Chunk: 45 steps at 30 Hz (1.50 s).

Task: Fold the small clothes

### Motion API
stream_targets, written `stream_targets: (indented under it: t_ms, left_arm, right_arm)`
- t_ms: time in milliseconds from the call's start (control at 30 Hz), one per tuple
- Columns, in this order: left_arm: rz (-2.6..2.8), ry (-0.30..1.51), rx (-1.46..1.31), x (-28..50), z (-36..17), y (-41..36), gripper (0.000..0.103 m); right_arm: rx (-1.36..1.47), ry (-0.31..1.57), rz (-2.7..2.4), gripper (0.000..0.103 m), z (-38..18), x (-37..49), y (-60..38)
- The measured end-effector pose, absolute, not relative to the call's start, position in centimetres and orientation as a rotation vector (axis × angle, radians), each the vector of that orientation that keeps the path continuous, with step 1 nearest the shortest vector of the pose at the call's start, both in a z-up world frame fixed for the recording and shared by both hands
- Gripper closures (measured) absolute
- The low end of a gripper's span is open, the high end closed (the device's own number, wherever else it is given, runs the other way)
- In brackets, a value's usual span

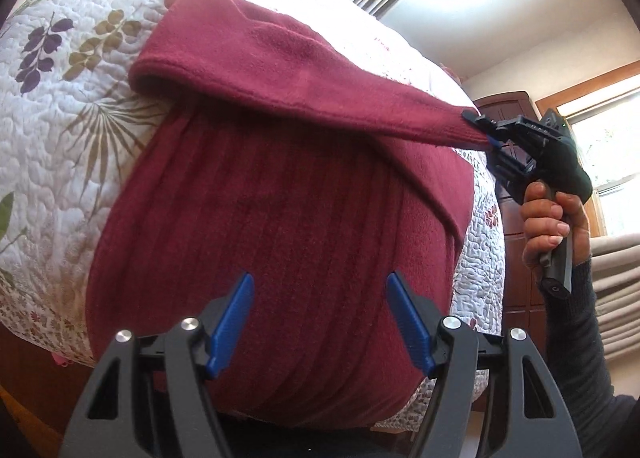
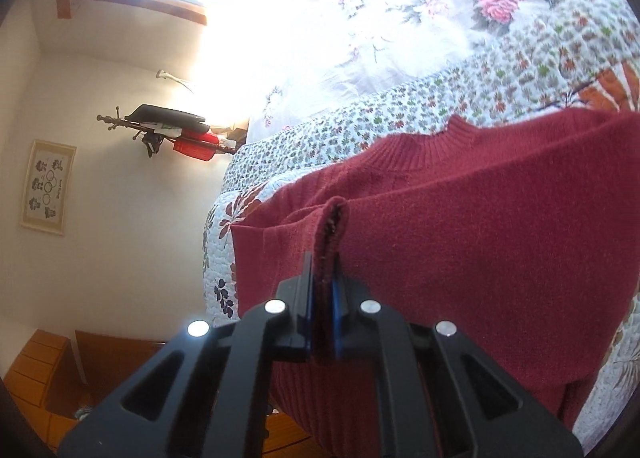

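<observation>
right gripper (image 2: 322,274) was closed tight on the cuff (image 2: 334,226) of the sleeve (image 1: 304,70) of a dark red sweater (image 1: 280,226), the knit edge pinched between the two blue pads (image 2: 335,298). in the left wrist view, a hand (image 1: 552,218) held this gripper just past the right edge of the garment, with the sleeve drawn taut across the sweater body from the far shoulder. left gripper (image 1: 320,322) stood fully open above the ribbed lower body, its blue fingers (image 1: 232,318) spread wide and holding nothing; contact with the cloth could not be determined.

the sweater lay face down or face up (not determinable) on a floral quilt (image 1: 60,98) covering a bed, collar (image 2: 452,138) toward the pillow end.

judged risks at this stage:
- the cuff was held by a narrow bite; a sharp pull would likely slip it free.
- with the left gripper not pinning the body, sleeve tension would likely drag the whole garment sideways and spoil alignment.
- releasing the sleeve while taut would likely let it spring back and bunch rather than lie flat.
</observation>
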<state>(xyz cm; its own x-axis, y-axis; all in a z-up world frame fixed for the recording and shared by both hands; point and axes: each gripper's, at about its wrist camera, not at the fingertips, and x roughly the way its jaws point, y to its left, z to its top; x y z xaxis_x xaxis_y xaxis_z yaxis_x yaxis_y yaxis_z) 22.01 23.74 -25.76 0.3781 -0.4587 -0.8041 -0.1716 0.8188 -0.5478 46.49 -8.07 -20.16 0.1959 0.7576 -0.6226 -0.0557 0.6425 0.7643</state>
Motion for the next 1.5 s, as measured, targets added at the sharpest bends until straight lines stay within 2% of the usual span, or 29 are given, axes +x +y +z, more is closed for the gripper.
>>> stream_targets:
  t_ms: [333, 800, 1233, 1367, 1500]
  left_arm:
    - [-0.211, 1.192, -0.612, 22.3, -26.2, 23.6, 0.034]
    - [-0.234, 1.212, -0.588, 23.2, -26.2, 22.5, 0.034]
    - [-0.237, 1.205, -0.572, 24.6, -25.4, 22.6, 0.034]
    - [-0.253, 1.144, -0.549, 28.0, -23.7, 23.6, 0.034]
    - [-0.266, 1.048, -0.622, 33.0, -22.1, 26.3, 0.034]
  right_arm:
    - [0.618, 1.138, 0.572, 0.097, -16.0, 45.5, -12.8]
    - [0.737, 1.184, 0.370, 0.097, -23.2, 43.6, -21.9]
    - [0.806, 1.256, 0.293, 0.097, -29.3, 42.8, -23.6]
    - [0.795, 1.249, 0.292, 0.095, -29.4, 42.5, -23.9]
    - [0.802, 1.192, 0.239, 0.091, -27.1, 42.0, -25.7]
